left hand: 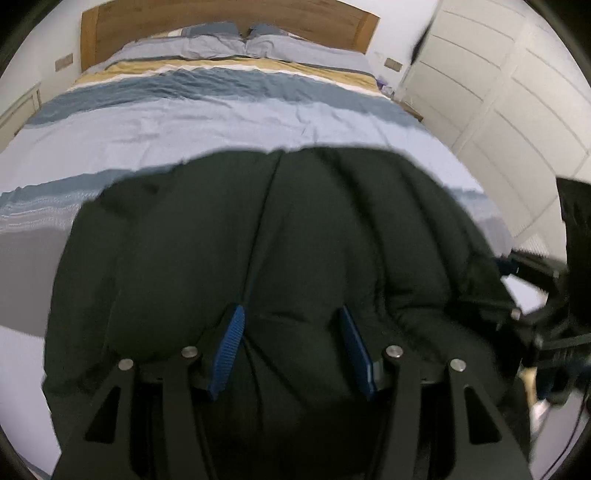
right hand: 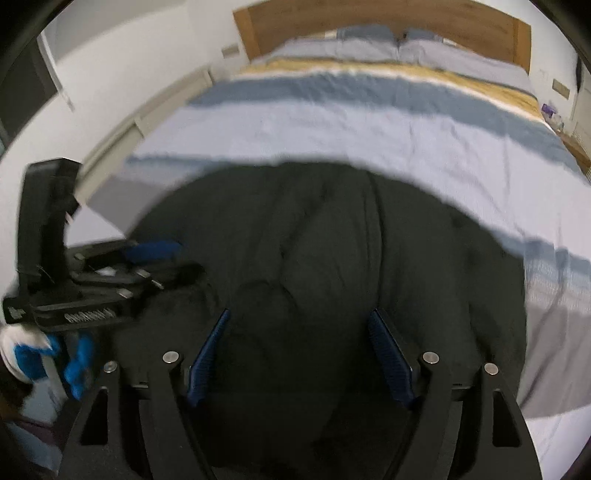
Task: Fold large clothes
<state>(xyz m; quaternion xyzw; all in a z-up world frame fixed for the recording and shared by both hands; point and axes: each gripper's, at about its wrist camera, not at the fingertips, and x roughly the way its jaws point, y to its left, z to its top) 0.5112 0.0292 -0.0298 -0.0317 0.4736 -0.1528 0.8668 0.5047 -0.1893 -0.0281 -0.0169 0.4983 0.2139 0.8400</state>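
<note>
The jacket (left hand: pixel 280 236), dark and quilted, lies bunched on the bed (left hand: pixel 207 122) at its foot end, far from the headboard (left hand: pixel 229 22). A centre seam runs along the jacket toward the headboard.

Left gripper (left hand: pixel 291 325): jaws set wide apart, blue pads (left hand: pixel 229 347) on either side of a fold of jacket fabric. Whether the pads press the fabric cannot be told.

Right gripper (right hand: pixel 299 328): jaws likewise wide apart over the jacket, nothing clamped between them. In the right view the left gripper (right hand: pixel 159 254) appears beside the jacket's left edge.

Pillows (left hand: pixel 236 44) lie against the headboard.
</note>
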